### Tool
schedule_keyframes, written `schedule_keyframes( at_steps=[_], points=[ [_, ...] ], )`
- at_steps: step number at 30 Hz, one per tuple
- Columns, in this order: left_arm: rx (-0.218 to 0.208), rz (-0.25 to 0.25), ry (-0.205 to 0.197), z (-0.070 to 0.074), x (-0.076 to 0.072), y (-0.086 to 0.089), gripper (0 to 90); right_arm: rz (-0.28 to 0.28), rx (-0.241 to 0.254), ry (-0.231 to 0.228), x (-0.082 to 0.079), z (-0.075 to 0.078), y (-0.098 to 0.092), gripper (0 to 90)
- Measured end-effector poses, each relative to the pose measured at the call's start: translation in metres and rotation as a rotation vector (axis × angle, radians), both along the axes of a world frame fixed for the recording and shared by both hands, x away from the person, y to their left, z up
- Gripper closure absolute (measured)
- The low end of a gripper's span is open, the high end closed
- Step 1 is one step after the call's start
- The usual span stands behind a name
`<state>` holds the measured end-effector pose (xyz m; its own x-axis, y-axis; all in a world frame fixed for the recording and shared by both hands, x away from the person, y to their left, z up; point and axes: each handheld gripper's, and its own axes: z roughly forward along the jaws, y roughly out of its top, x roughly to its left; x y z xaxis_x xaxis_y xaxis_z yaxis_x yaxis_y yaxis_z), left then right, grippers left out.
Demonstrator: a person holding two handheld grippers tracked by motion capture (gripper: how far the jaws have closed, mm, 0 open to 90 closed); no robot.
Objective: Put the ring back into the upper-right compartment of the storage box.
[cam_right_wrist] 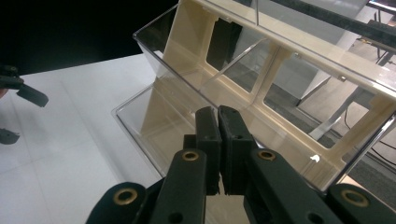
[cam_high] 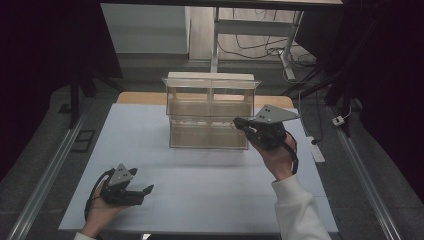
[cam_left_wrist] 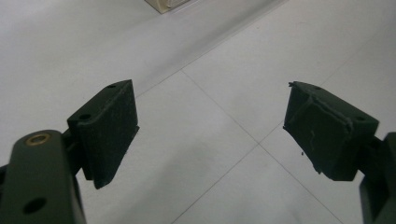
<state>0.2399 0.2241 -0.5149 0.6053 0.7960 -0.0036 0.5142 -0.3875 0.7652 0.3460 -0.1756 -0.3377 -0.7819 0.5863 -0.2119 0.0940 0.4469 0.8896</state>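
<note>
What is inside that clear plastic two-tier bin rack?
The clear plastic two-tier bin rack looks empty: see-through dividers and cream back panels show. Reflections hide parts of its bin floors.

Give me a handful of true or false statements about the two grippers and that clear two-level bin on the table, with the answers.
1. The right gripper has its jaws shut with nothing between them. True.
2. The left gripper is clamped on a small block. False: its jaws stand wide apart over the bare white table.
3. The clear bin has two levels, one stacked above the other. True.
4. The bin's compartments are full of parts. False: they look empty.
5. The right gripper is raised close to the bin, by its right end. True.
6. The left gripper is touching the bin. False: it sits near the table's front left, well apart from it.
</note>
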Motion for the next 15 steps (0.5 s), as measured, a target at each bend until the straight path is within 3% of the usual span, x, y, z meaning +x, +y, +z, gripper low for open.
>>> schedule_keyframes(
  at_steps=[15],
  points=[
    [0.002, -0.002, -0.005, 0.001, 0.0, 0.001, 17.5, -0.027, -0.001, -0.007, 0.024, 0.011, 0.011, 87.3]
  ],
)
